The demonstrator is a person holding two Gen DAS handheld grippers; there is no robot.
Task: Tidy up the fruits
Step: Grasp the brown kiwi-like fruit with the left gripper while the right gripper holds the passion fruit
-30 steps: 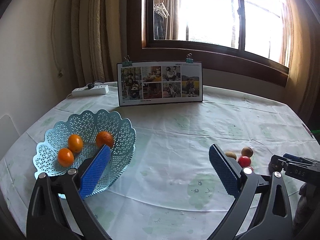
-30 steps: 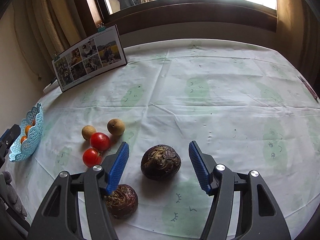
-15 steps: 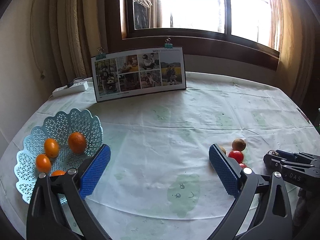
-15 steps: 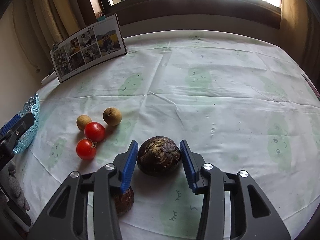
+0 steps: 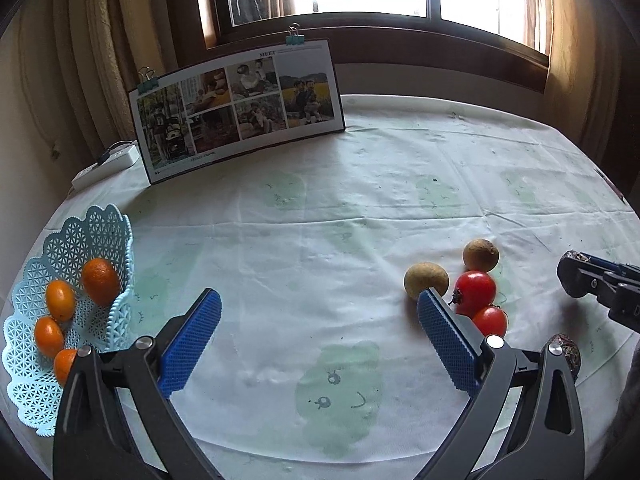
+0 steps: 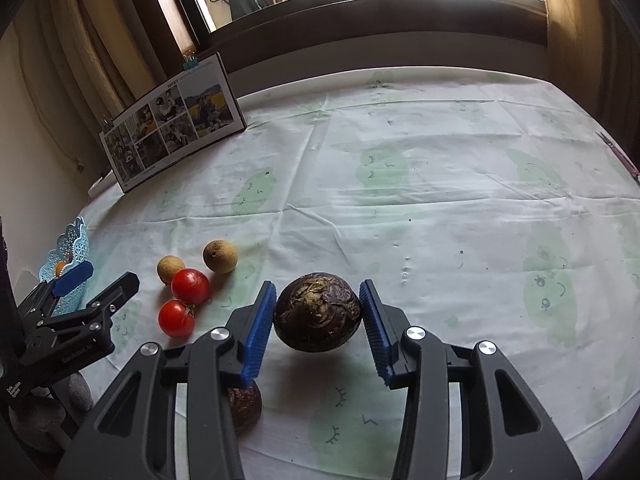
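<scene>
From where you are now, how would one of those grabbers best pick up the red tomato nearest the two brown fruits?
Grip the upper tomato across its round middle, coming down from above, a judgement only. It is smooth and nearly spherical, so the widest band holds best. The lower tomato and a tan round fruit crowd two sides, so set the fingers in the free gaps. The open left gripper is nearer.

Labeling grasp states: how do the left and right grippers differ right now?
The left gripper is open and empty over bare tablecloth; the right gripper is shut on a dark round fruit. The left sits between the basket and tomatoes; the right is beyond the tomatoes, away from the basket. Both have blue ribbed pads.
</scene>
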